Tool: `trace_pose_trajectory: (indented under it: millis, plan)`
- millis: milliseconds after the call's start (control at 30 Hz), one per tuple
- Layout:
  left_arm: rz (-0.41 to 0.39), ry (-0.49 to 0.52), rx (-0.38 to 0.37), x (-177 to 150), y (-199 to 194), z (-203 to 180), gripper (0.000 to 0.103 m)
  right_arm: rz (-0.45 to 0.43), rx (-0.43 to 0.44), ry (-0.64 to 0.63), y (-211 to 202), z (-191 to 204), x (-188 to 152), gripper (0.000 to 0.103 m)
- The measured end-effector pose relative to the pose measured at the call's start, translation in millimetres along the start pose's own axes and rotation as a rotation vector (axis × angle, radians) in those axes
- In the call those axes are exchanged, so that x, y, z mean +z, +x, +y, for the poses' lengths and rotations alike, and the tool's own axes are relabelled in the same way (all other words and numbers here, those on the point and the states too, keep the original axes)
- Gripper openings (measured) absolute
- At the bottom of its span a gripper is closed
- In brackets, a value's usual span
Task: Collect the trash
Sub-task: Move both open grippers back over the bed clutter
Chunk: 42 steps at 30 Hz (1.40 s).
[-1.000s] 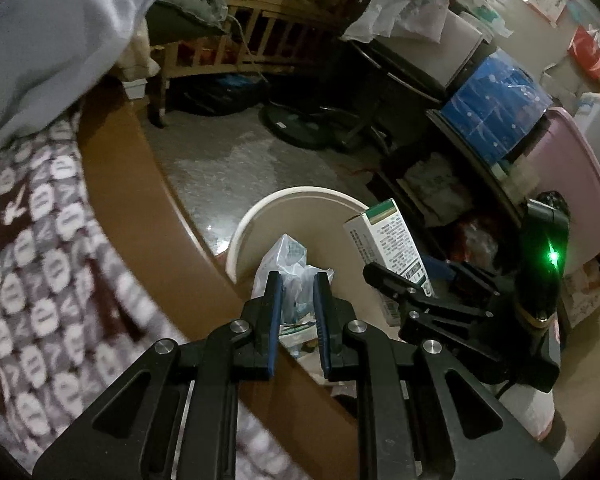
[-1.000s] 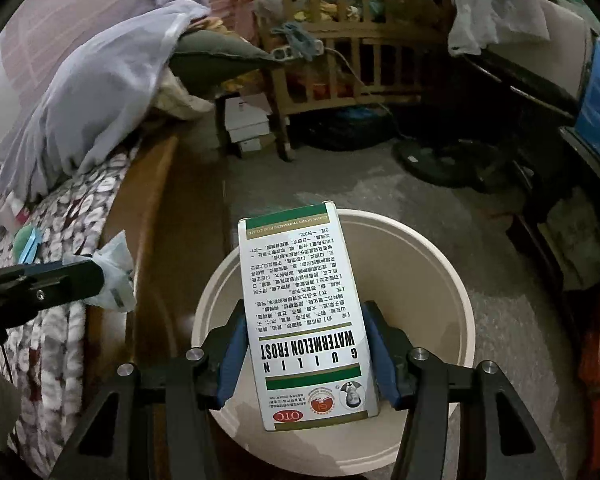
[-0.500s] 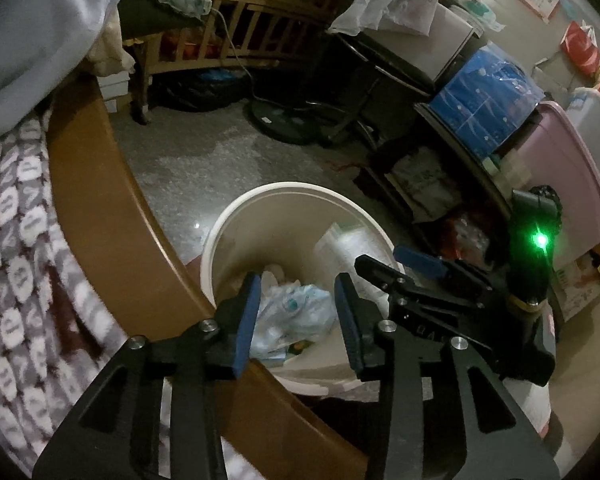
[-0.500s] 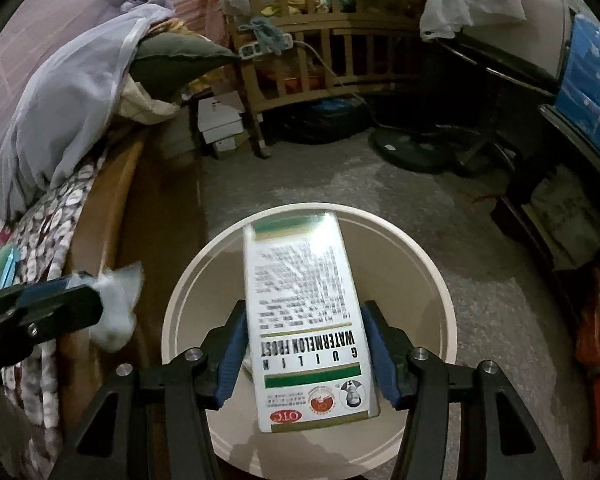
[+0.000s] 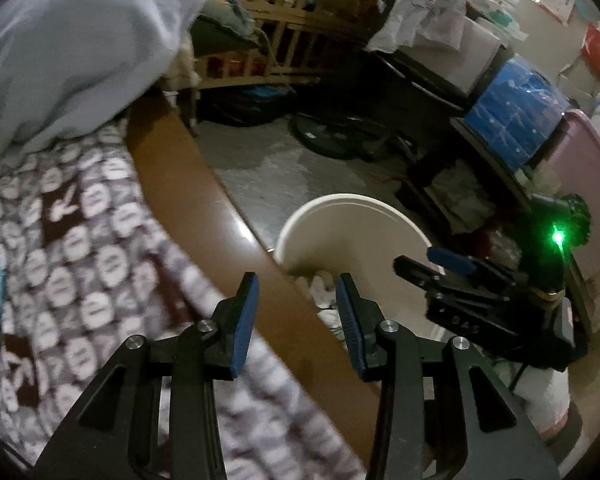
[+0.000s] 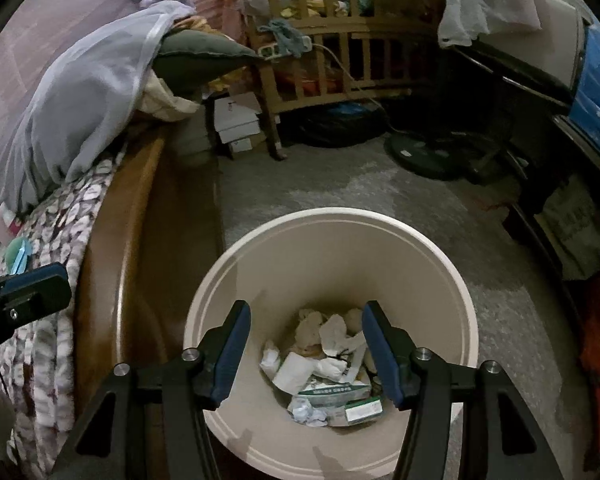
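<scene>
Trash (image 6: 324, 368) lies at the bottom of a round cream bin (image 6: 440, 264) standing on the grey floor (image 6: 340, 188): crumpled white paper, tissue, and a green-and-white medicine box (image 6: 356, 406) lying flat near the bottom edge of the heap. My right tool (image 6: 306, 340) hangs directly over the bin's mouth, pointing down into it, its blue-padded jaws parted with nothing between them. My left tool (image 5: 296, 308) is off to the bin's left, over the curved brown wooden edge of a bed (image 5: 188, 184), jaws likewise parted and empty; in the left wrist view, the bin's rim (image 5: 352, 200) and a little white trash show just beyond its right finger. A brown bedspread (image 5: 80, 232) patterned with pale ovals covers the bed, with a pale blue-grey cloth (image 5: 80, 40) bunched at its far end. Across the floor stand a wooden crib (image 6: 332, 40) piled with clothes, a dark round fan base (image 6: 424, 156), and a blue box (image 5: 516, 108) on a shelf to the right.
</scene>
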State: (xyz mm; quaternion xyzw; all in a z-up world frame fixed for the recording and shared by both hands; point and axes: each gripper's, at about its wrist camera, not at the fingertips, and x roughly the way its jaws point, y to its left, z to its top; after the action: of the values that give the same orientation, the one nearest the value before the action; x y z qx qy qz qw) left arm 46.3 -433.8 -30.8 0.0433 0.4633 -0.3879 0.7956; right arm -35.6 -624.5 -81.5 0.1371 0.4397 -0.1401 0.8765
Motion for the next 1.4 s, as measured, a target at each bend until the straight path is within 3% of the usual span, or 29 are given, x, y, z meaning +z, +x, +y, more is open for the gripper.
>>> trace_pose_trajectory:
  millis: [700, 1033, 1400]
  plan:
    - [-0.049, -0.076, 0.165, -22.5, -49.4, 70.8, 0.038, -0.022, 0.078, -0.110, -4.8, 56.4, 6.0, 0.057]
    - [-0.065, -0.186, 0.274, -44.5, -92.5, 152.0, 0.038, -0.008, 0.232, -0.253, -18.8, 145.3, 12.3, 0.062]
    - [-0.099, -0.341, 0.432, -72.8, -143.4, 252.9, 0.038, 0.100, 0.422, -0.396, 8.2, 275.3, 2.4, 0.067]
